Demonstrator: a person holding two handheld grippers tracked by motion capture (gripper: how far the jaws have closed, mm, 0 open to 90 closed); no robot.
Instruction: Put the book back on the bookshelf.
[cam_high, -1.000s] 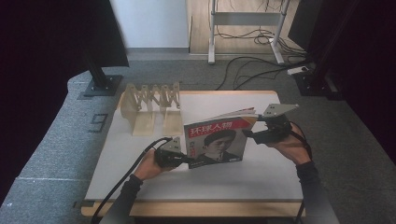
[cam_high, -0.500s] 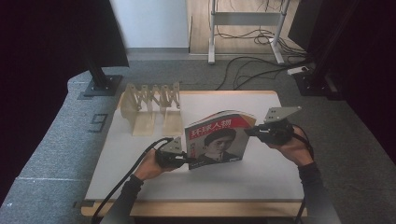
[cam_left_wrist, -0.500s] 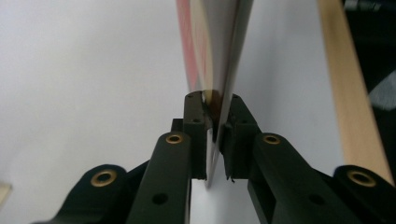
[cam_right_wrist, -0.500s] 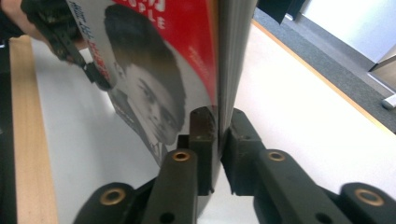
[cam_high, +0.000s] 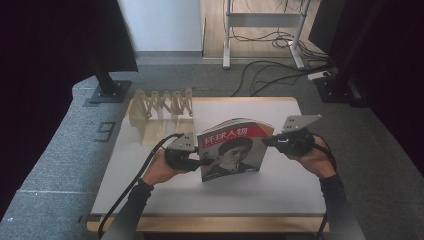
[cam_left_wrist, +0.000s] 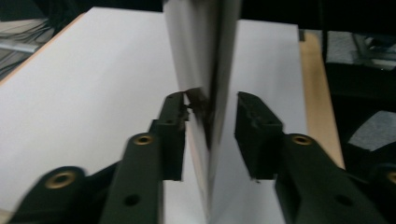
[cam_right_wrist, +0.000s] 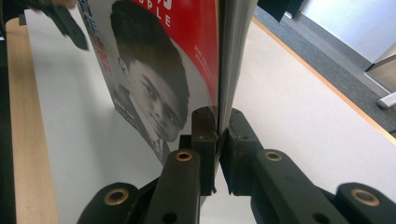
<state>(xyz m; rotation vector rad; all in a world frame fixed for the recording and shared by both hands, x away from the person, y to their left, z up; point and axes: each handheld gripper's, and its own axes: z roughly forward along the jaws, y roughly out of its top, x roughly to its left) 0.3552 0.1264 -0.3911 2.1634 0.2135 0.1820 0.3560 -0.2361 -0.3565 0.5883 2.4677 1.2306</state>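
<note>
One magazine (cam_high: 235, 149), two grippers, one wooden rack (cam_high: 159, 111).
You hold the magazine upright at the table's (cam_high: 300, 195) centre: right gripper (cam_high: 270, 142) fingers clamp its 3 o'clock edge; left gripper (cam_high: 207, 162) fingers, just opening, straddle its 9 o'clock edge; rack at 10 o'clock.

Glossy paper on a matt board

The magazine (cam_high: 234, 149) has a shiny paper cover; the table (cam_high: 300, 190) is smooth matt white with wooden edging; the folding rack (cam_high: 161, 107) looks pale wood.

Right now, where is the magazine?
In the high view the magazine stands upright at the middle of the white table, between both claws, in front of the wooden rack.
</note>
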